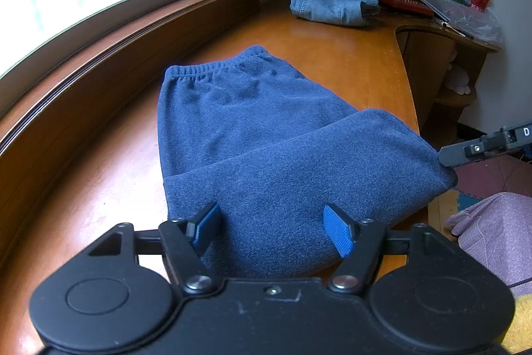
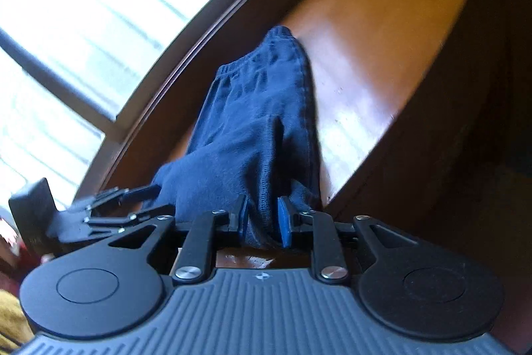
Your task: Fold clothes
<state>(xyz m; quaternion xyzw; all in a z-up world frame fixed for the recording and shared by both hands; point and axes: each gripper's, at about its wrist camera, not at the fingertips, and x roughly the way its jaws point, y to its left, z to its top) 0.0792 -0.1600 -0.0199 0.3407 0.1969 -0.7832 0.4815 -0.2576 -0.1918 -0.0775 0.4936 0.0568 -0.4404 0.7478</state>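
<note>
On the wooden desk (image 1: 349, 55), folded navy fleece trousers (image 1: 252, 128); right gripper (image 2: 262, 218) fingers pinch them; left gripper (image 1: 272, 228) gapes.

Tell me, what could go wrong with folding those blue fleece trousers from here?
The right gripper pinches only a thin edge of the blue fleece trousers, so the fabric might slip out. The left gripper stands open around the cloth without clamping it, so one side may sag and the fold go crooked. The near part overhangs the wooden table edge and could slide off.
</note>
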